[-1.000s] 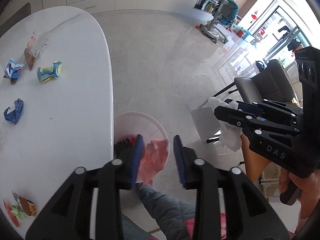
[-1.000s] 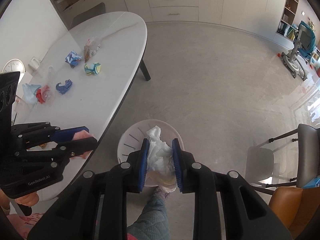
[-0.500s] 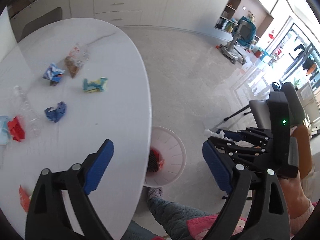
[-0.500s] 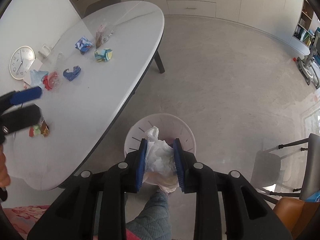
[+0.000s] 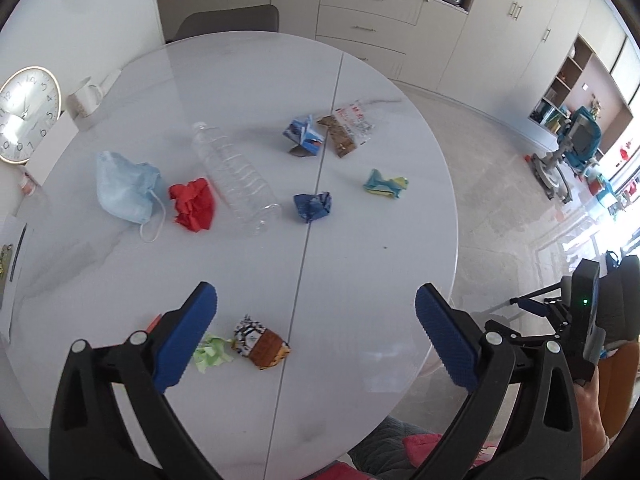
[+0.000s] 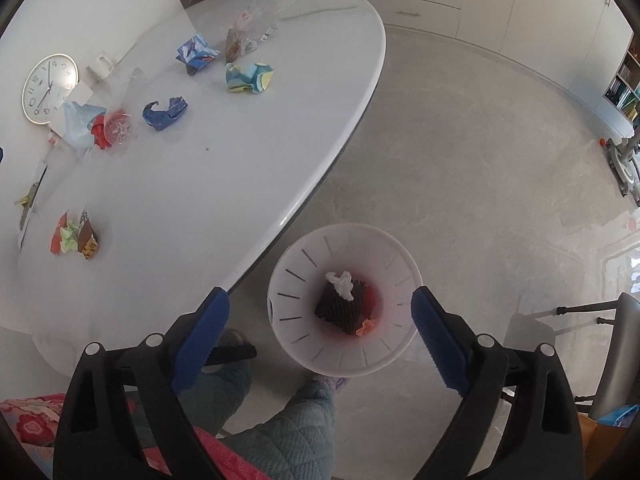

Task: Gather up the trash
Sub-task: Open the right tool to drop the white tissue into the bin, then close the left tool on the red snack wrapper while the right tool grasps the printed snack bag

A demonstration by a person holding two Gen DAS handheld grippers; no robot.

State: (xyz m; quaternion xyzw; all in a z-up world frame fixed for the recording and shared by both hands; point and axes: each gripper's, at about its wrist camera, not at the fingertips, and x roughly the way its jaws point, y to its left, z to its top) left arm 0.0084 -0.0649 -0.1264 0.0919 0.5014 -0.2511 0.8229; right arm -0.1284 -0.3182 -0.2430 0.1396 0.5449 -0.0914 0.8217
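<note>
L wrist view: left gripper [image 5: 316,334] over the table [image 5: 360,264], jaws just opened wide, nothing between; bottle [image 5: 234,178], mask [image 5: 124,186], wrappers scattered there. R wrist view: right gripper [image 6: 320,334] above the bin [image 6: 296,280], jaws just opened wide, nothing held; white tissue [image 6: 340,283] lies inside.

The white table [image 5: 360,272] shows a smooth, glossy top that mirrors the cabinets, and on it lie a clear ribbed plastic bottle [image 5: 236,180], a soft blue cloth-like mask [image 5: 124,188], crumpled red paper [image 5: 194,204] and shiny creased wrappers [image 5: 312,206]. Low in the right wrist view, the bin [image 6: 304,344] looks like thin, matt, translucent white plastic with slits, on a dull, speckled stone-like floor [image 6: 480,160]. Both grippers are matt black plastic, their pads [image 5: 186,340] blue and finely ridged, rubbery.
</note>
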